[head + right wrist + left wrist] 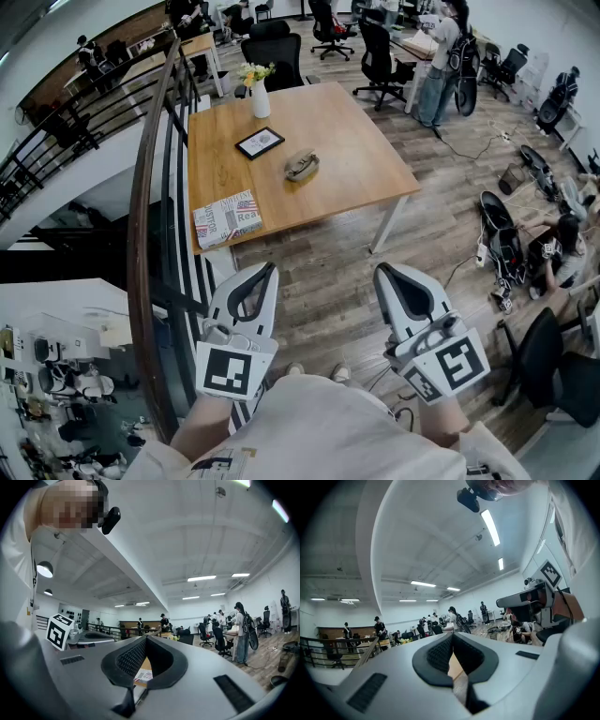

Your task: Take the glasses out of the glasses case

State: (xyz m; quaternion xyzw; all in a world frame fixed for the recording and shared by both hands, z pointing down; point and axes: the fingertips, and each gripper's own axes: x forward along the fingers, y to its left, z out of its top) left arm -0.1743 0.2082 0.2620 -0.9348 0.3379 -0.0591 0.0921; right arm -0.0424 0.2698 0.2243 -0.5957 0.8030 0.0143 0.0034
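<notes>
The wooden tabletop [347, 131] sits well ahead of both tongs. The left tongs [271, 268] and right tongs [381, 271] are each pressed together, pinching nothing. Nearest, just ahead of the left tongs, lies a flag-printed packet [227, 218]. I can read "Rea"; the rest is too small. Farther ahead, in line between the tongs, is the glasses case [302, 166]. It's probably light and smooth-shelled, so pin its body and lift the fragile glasses by the bridge.

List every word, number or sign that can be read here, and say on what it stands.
"Rea": on the box, beside a flag pattern; its smaller print is too small to read.
Frame: its print is too small to read.
Marker cubes: black square patterns only, no words.
</notes>
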